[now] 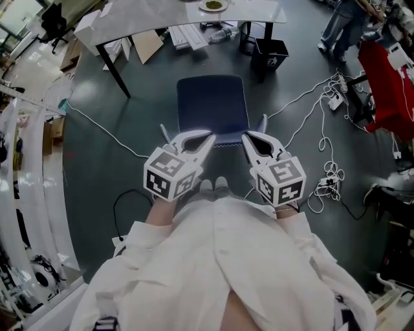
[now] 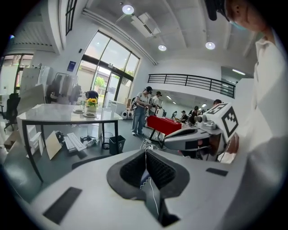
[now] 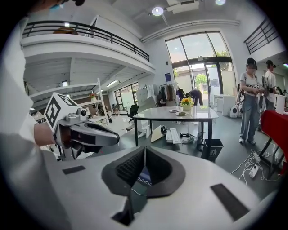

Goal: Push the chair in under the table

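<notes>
1. Two containers stand out in the head view. One is a black bin [image 1: 270, 53] on the floor at the upper right, next to the table's right-hand legs. We cannot tell what is inside it.
2. The other is a plate [image 1: 213, 5] on the table [image 1: 142, 19] at the top edge of the frame, holding something greenish that is too small to name.
3. The chair [image 1: 212, 106] sits at the centre of the frame, its dark blue seat facing the table. It stands apart from the table, with bare floor between them, so it is not yet under the tabletop.
4. We hold the left gripper [image 1: 208, 138] and the right gripper [image 1: 246, 138] side by side just below the chair in the picture. Both point up-frame with their marker cubes toward us, and their tips converge at the chair's near edge. We cannot tell whether they press on it.
5. Both forearms reach forward out of a white coat [image 1: 220, 258] that fills the lower half of the frame.
6. Each gripper's own view shows its ribbed pads closed together with nothing pinched between them. A strip of blue fabric with white zigzag stitching shows through the gap beneath them.
7. White cables [image 1: 326, 103] trail over the floor at the right of the frame.
</notes>
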`<state>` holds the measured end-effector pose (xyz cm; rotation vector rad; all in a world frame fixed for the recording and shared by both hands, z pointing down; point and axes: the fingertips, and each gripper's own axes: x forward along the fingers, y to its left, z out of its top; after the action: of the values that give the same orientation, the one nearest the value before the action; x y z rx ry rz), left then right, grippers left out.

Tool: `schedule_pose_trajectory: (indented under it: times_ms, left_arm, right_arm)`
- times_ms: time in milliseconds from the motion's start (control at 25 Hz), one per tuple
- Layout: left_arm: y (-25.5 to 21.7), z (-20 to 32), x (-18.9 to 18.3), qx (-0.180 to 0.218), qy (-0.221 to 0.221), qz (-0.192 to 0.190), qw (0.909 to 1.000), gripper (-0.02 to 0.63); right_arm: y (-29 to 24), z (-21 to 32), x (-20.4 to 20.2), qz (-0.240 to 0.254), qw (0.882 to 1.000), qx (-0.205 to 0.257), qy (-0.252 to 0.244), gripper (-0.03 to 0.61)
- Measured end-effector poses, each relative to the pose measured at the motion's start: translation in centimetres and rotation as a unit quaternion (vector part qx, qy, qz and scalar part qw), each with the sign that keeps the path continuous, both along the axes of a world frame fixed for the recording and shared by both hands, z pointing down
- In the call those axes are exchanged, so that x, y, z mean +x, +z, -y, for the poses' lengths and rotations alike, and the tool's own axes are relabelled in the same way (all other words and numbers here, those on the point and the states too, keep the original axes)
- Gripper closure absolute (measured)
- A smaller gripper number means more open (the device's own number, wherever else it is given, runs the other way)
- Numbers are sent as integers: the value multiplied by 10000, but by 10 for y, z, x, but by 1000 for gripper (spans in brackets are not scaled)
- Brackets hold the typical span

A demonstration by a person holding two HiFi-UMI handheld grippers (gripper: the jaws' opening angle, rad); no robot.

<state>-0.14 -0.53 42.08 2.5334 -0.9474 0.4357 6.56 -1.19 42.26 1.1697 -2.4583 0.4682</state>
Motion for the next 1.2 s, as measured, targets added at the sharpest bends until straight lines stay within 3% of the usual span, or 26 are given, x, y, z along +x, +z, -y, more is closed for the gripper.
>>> schedule_pose_trajectory:
  times_ms: [160, 360, 600, 640, 720, 800, 920, 1040, 1200]
  left_arm:
    - [-1, -8, 6, 35, 431, -80, 9990, 600]
    - [24, -19, 3, -25, 751, 603, 9953, 600]
    - [43, -19, -4, -99, 652, 967, 9931, 595]
    - [45, -20, -4, -103, 675, 982, 9928, 573]
    - [50, -22, -2, -106, 782, 1014, 9917, 440]
    - [59, -22, -4, -21, 896, 1242, 9882, 436]
    - [74, -24, -7, 79, 1100, 1757, 9782, 436]
    - [84, -26, -9, 48, 1252, 2038, 9709, 436]
    - [97, -23, -16, 91, 1201, 2367, 9641, 436]
  right_arm:
    - [10, -2, -1, -183, 9996, -49, -192, 546]
    - [29, -7, -1, -744, 9967, -118, -289, 545]
    - [45, -13, -6, -1083, 9917, -179, -667, 543]
    - [47, -15, -8, -1050, 9911, -216, -783, 541]
    - [52, -20, -14, -989, 9891, -298, -1046, 519]
    - [59, -24, -18, -1073, 9852, -351, -1287, 406]
    - [68, -24, -17, -1471, 9778, -265, -1468, 405]
    - [74, -20, -15, -1873, 9696, -136, -1570, 403]
    - [83, -19, -14, -1986, 9673, -190, -1564, 403]
